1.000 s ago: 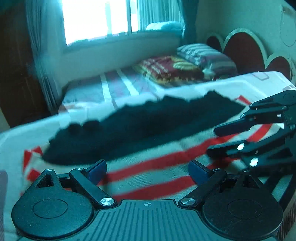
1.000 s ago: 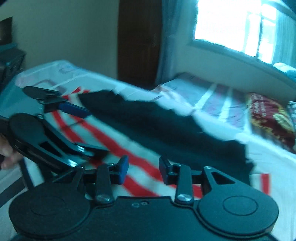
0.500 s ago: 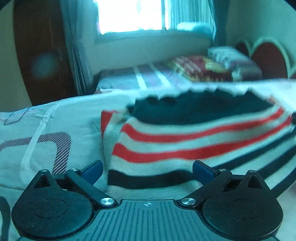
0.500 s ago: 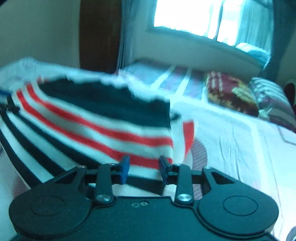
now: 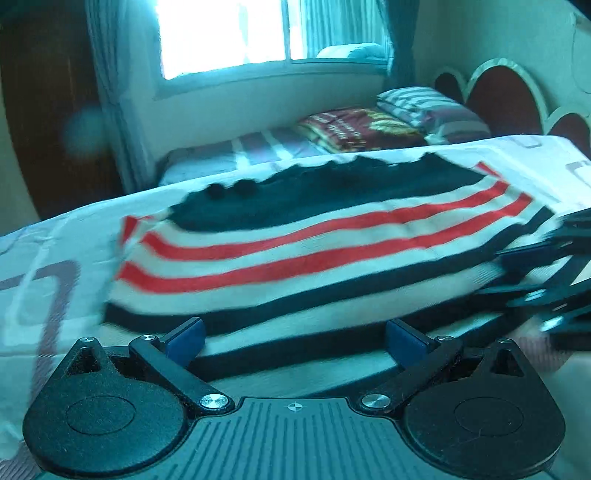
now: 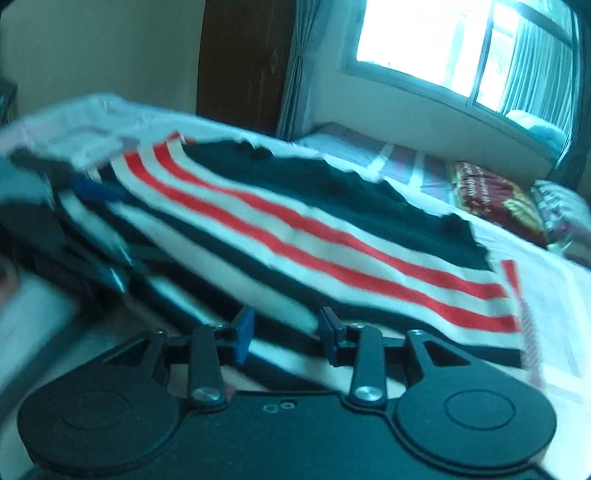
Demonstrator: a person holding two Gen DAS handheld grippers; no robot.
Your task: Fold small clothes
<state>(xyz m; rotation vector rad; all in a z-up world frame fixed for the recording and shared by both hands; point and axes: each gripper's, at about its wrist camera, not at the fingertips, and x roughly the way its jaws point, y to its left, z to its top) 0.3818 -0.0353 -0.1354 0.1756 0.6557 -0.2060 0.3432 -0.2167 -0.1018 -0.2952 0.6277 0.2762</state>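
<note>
A striped knitted garment (image 5: 317,254) lies spread flat on the bed (image 5: 55,236), filling the middle of both views. Its far part is dark, nearly black, with a ragged edge; nearer come red and white bands, then dark and white bands running toward the cameras.

The left claw (image 5: 295,338) sits at the bottom centre of its own view, blue pads (image 5: 184,338) standing far apart, released, with the garment's near hem lying between and just under them; they press on nothing. Its jaws have just been opening wider.

The right claw (image 6: 286,332) is at the bottom centre of its view, pads set a modest gap apart over the striped hem. Whether they pinch the cloth I cannot tell; the fabric there is blurred. In the left view the same claw shows as a dark blurred shape at the right edge, against the garment's side.

Beyond, in the upper part of the frames, a second bed (image 5: 258,147) carries a red patterned blanket (image 5: 354,127) and a striped pillow (image 5: 428,107) under a bright window (image 5: 229,33). A dark wooden door (image 6: 243,59) stands beside the curtain (image 6: 295,62).
</note>
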